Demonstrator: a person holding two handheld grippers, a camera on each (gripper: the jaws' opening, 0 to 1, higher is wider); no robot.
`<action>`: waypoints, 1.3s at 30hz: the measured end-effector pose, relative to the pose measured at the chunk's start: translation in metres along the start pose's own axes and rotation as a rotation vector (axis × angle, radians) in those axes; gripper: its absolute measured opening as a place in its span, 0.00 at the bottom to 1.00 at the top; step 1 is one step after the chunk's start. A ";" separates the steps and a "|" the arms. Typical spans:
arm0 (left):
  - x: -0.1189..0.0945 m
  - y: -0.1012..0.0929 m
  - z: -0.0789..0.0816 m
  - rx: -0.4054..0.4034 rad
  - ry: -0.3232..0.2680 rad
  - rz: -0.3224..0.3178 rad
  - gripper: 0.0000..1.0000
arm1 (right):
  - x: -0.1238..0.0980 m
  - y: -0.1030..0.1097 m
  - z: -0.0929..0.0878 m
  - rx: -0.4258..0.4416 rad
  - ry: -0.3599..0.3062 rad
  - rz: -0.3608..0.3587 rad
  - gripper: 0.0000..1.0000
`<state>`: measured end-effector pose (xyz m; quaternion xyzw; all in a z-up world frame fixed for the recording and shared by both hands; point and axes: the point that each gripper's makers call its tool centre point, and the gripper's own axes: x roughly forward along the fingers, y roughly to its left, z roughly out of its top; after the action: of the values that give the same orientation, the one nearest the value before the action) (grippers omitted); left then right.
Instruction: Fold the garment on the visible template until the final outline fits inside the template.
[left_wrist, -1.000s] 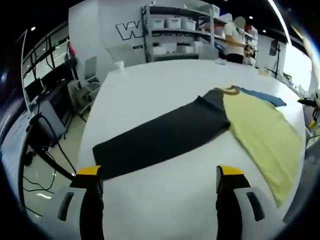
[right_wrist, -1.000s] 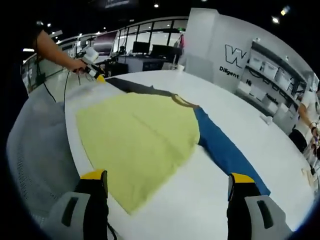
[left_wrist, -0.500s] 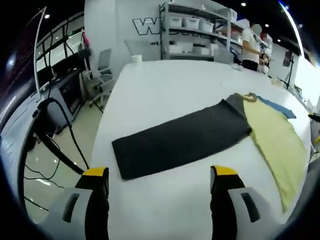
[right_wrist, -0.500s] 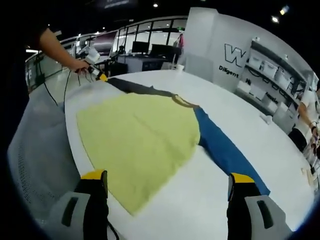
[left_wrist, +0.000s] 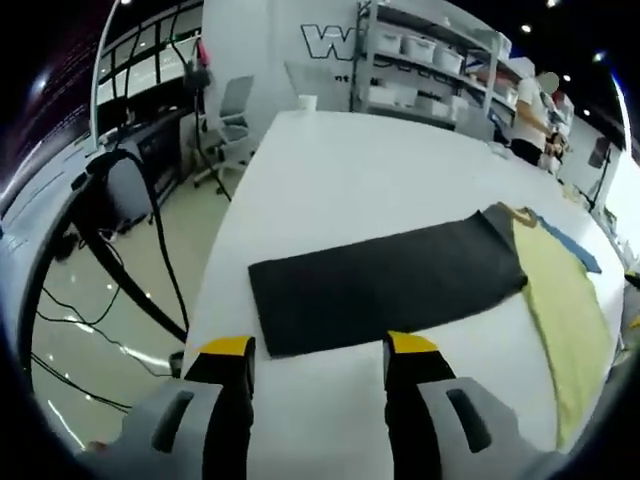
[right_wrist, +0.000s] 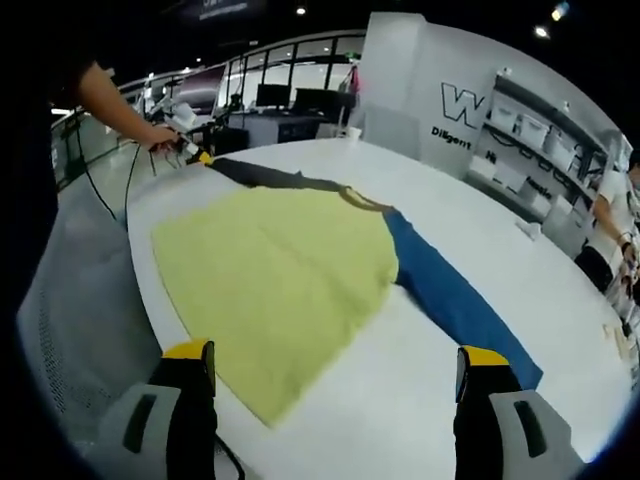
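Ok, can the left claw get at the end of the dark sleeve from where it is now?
Probably yes. The left claw is open, its tips just short of the dark sleeve edge, which lies flat on the white table with nothing between them.

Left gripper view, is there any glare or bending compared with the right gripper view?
Left gripper view: fisheye curves the white table; bright glare at the right edge beyond the yellow panel. Right gripper view: even light on the garment, dim background, ceiling spots, same curved bending.
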<state>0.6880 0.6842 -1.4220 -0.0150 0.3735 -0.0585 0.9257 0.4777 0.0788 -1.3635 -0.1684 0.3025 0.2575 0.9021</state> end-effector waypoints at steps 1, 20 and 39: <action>0.003 0.002 -0.001 -0.003 0.006 0.002 0.47 | -0.001 -0.001 0.000 -0.003 0.004 -0.002 0.99; 0.037 0.035 0.001 -0.070 0.019 0.051 0.24 | -0.006 -0.007 0.011 0.018 -0.003 -0.024 0.98; 0.032 0.027 0.000 0.050 0.096 0.065 0.00 | -0.005 -0.009 0.010 0.020 0.014 -0.034 0.97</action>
<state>0.7135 0.7074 -1.4454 0.0229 0.4160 -0.0385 0.9082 0.4840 0.0741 -1.3508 -0.1661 0.3084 0.2377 0.9060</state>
